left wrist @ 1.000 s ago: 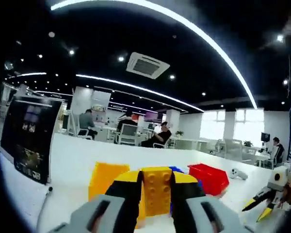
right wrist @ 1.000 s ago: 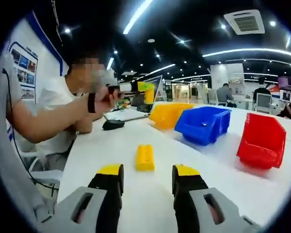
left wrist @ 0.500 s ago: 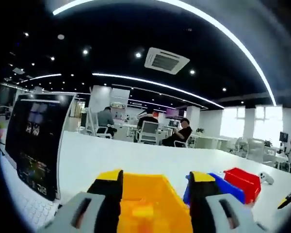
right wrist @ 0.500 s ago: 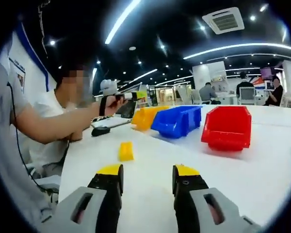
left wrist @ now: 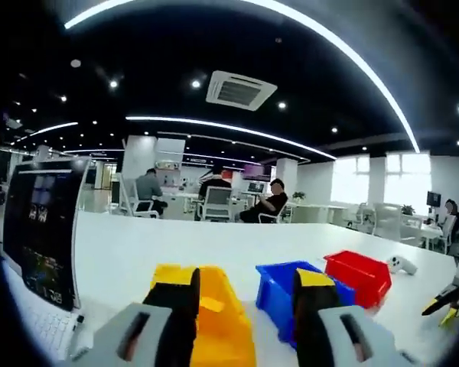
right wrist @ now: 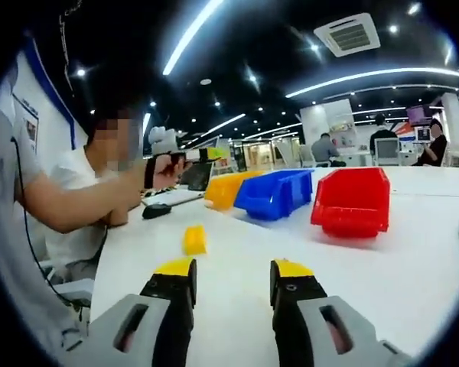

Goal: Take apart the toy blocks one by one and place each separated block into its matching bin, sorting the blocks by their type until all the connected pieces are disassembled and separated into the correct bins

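table [right wrist: 413,260] bare ahead of right tool [right wrist: 231,287] | yellow block [right wrist: 194,239] left (lone obstacle) | bins behind

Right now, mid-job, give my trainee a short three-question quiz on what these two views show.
1. True or false: the left hand-held gripper is shut on a block.
2. In the right gripper view, which bin lies nearest the camera? A) yellow bin B) blue bin C) red bin
3. Fill in: the loose yellow block lies on the white ____.

Key
1. False: its jaws stand apart with nothing between them, above the yellow bin.
2. C.
3. table; the right hand-held gripper is open and apart from the block.
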Action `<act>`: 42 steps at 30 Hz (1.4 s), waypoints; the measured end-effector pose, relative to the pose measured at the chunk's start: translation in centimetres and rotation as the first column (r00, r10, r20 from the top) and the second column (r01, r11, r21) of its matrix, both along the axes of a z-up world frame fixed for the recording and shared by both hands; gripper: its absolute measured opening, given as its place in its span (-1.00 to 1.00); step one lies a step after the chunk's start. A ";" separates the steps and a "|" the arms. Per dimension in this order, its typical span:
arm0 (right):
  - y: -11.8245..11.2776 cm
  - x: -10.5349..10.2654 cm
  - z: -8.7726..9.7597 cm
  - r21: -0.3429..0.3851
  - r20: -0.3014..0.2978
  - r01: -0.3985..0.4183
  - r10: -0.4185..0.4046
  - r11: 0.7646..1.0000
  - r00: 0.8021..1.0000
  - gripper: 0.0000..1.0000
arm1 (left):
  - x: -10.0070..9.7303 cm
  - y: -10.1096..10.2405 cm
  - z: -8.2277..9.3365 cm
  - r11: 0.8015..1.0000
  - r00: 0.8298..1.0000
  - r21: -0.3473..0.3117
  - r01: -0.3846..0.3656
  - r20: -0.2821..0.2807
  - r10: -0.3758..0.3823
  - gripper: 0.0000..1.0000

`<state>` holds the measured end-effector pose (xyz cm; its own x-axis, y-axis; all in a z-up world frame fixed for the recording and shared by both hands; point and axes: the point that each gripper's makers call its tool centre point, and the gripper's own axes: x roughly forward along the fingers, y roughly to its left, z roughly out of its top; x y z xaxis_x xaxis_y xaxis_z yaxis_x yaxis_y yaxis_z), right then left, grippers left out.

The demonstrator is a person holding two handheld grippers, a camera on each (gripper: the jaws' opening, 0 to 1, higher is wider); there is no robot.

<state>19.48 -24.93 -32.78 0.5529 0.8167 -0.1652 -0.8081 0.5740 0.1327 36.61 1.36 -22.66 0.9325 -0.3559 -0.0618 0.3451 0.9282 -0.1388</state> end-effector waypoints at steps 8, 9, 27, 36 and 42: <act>-2.3 1.1 1.2 -0.031 0.034 0.047 -0.046 0.998 0.998 -0.21 | -9.9 -7.3 -5.1 0.977 0.963 -0.037 0.211 -0.165 -0.215 -0.16; -2.5 1.1 1.3 -0.032 0.038 0.051 -0.050 0.998 0.998 -0.22 | -11.6 -8.5 -6.1 0.962 0.932 -0.064 0.265 -0.237 -0.272 -0.25; -3.5 -1.1 1.7 -0.031 0.023 0.071 -0.070 0.997 0.997 -0.25 | -15.3 -11.1 -11.8 0.958 0.925 0.211 0.194 -0.366 -0.107 -0.07; -4.5 -1.0 1.1 -0.020 0.003 0.086 -0.086 0.996 0.996 -0.26 | -15.2 -11.5 -13.3 0.936 0.911 0.275 0.222 -0.401 -0.098 -0.03; -4.5 -1.0 0.8 -0.018 -0.004 0.090 -0.091 0.996 0.996 -0.28 | -14.9 -11.7 -13.8 0.940 0.918 0.274 0.202 -0.387 -0.085 -0.11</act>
